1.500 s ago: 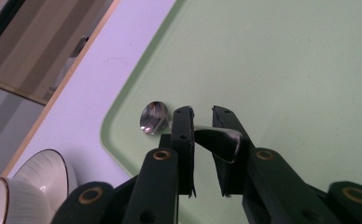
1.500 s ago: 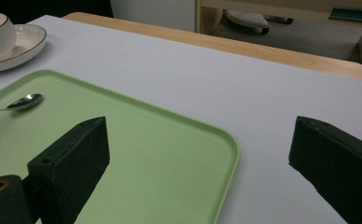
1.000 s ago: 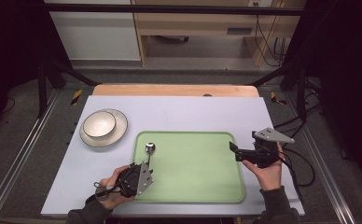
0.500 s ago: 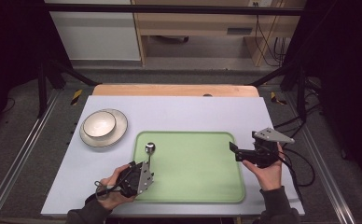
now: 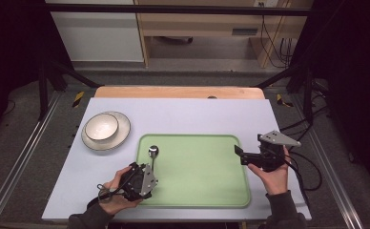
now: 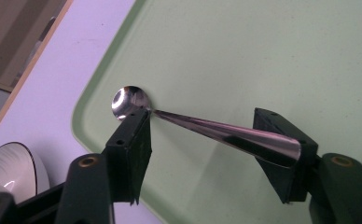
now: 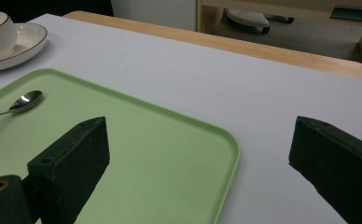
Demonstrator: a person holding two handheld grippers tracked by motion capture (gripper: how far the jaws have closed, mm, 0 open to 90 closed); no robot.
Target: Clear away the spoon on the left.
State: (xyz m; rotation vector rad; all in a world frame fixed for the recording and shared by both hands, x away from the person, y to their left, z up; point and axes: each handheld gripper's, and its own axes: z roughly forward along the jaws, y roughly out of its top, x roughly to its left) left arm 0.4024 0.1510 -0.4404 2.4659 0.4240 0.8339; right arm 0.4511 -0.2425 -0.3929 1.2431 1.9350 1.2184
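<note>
One spoon (image 6: 207,128) lies on the green tray (image 5: 202,171) at nine o'clock, between the left gripper's (image 6: 216,140) just-opening jaws; the right gripper (image 7: 198,158) stands wide, empty.

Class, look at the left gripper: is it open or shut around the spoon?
Open. The left gripper has just been opening; the spoon lies between its jaws on the tray.
</note>
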